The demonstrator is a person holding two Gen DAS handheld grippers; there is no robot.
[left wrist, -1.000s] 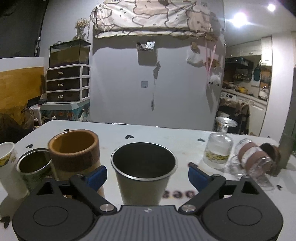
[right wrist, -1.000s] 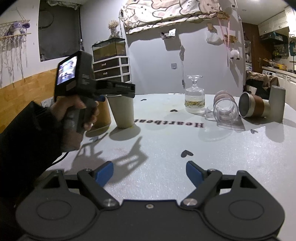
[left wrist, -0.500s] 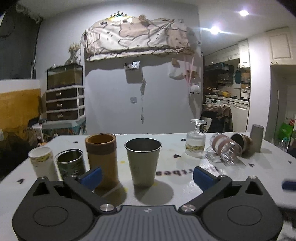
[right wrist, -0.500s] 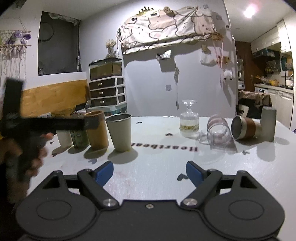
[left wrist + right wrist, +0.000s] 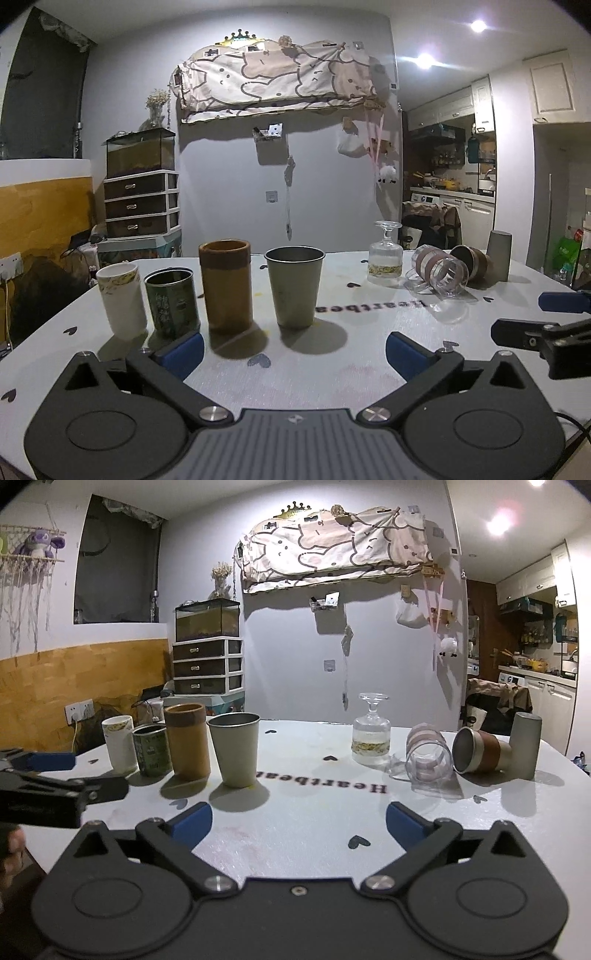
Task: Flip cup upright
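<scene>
I hold both grippers' jaws apart and empty over the white counter (image 5: 303, 812), since the clear glass cup with pink bands (image 5: 428, 758) lies tipped at my two o'clock, unreached.

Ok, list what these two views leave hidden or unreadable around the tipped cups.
- Grey tumbler: whether mouth-up or mouth-down can't be told in either view.
- Brown-banded cup: its base is hidden by the grey tumbler in the right wrist view.
- Clear glass: it hides the lower part of the brown-banded cup in the left wrist view.
- Right gripper: cut off by the frame edge in the left wrist view.
</scene>
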